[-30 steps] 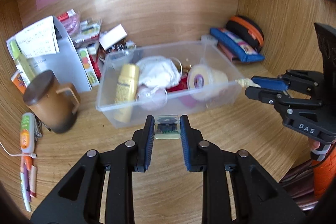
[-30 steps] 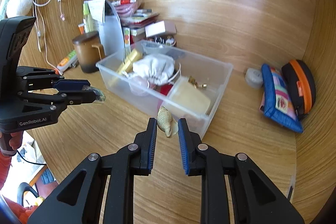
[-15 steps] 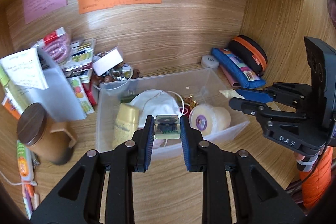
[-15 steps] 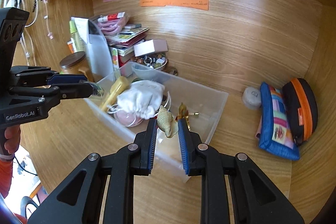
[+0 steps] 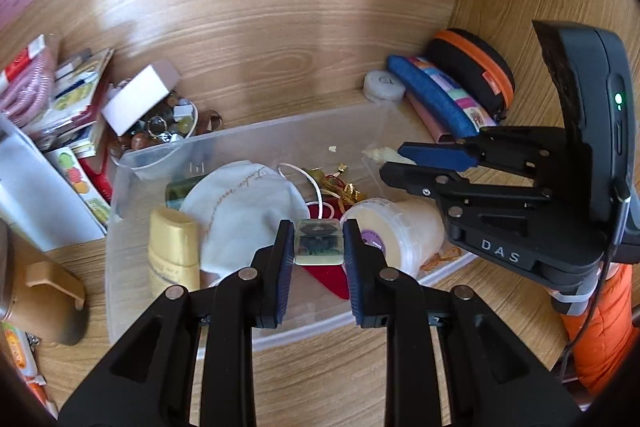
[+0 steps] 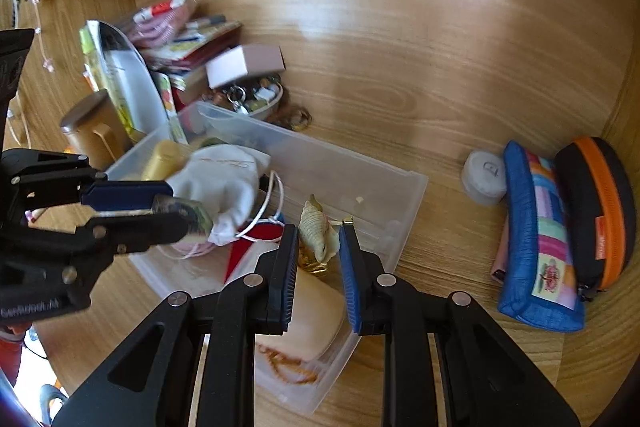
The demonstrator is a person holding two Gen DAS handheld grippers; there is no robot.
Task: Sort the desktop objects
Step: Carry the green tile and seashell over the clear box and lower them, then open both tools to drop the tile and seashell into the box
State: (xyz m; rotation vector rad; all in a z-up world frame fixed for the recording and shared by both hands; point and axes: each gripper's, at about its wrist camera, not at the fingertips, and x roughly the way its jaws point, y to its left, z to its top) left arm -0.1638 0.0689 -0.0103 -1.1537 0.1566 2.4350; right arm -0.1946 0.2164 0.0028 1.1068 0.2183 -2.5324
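My left gripper (image 5: 318, 245) is shut on a small clear square block with a dark green inside (image 5: 319, 242), held above the clear plastic bin (image 5: 256, 139). It also shows in the right wrist view (image 6: 188, 213). My right gripper (image 6: 319, 243) is shut on a cream ridged seashell (image 6: 317, 231) above the bin's right part (image 6: 360, 167). The shell tip shows in the left wrist view (image 5: 380, 155). The bin holds a white cloth pouch (image 5: 240, 211), a gold bottle (image 5: 174, 247), a cream tub (image 5: 400, 231) and gold trinkets (image 5: 344, 187).
A blue pouch (image 6: 536, 251), a black and orange case (image 6: 600, 211) and a white round puck (image 6: 482, 177) lie at the right. A brown mug (image 6: 94, 131), books, a white box (image 6: 244, 65) and a bowl of beads (image 6: 256, 99) crowd the left. Paper notes hang on the back wall.
Both grippers have moved forward and over the bin with their objects still held. The bin fills more of both views.
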